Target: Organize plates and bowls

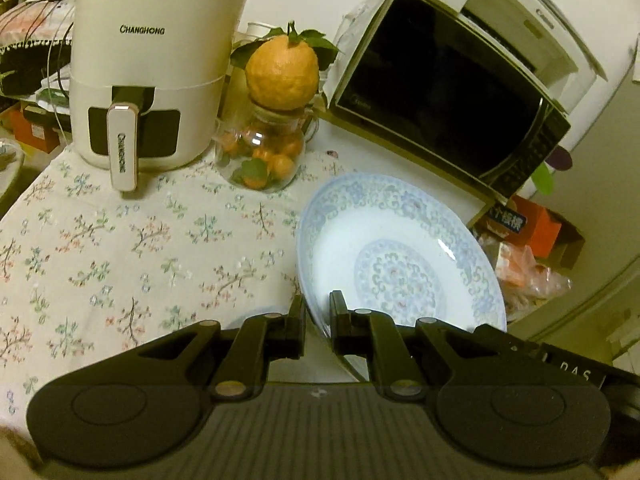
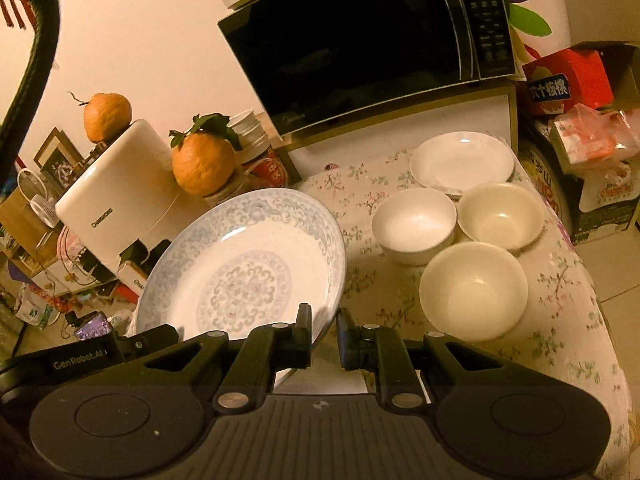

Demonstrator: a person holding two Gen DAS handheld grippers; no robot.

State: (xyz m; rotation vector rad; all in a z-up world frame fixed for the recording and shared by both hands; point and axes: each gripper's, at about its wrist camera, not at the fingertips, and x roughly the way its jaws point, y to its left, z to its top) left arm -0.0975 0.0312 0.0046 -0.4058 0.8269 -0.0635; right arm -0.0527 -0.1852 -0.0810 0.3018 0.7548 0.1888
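Observation:
A blue-patterned plate [image 1: 400,256] is held tilted above the floral tablecloth [image 1: 120,240]. My left gripper [image 1: 318,312] is shut on its near rim. In the right wrist view the same plate [image 2: 244,272] is at centre left, and my right gripper [image 2: 324,324] is shut on its right rim. The left gripper's body [image 2: 100,344] shows at the plate's lower left. Three white bowls [image 2: 414,222] [image 2: 500,214] [image 2: 474,286] stand together on the cloth to the right. Stacked white plates [image 2: 462,162] lie behind them.
A white air fryer [image 1: 152,68] stands at the back left. A glass jar of small oranges [image 1: 260,152] has a large orange [image 1: 282,68] on top. A black microwave [image 1: 448,92] sits at the back right. Boxes and bags [image 2: 592,120] crowd the table's right edge.

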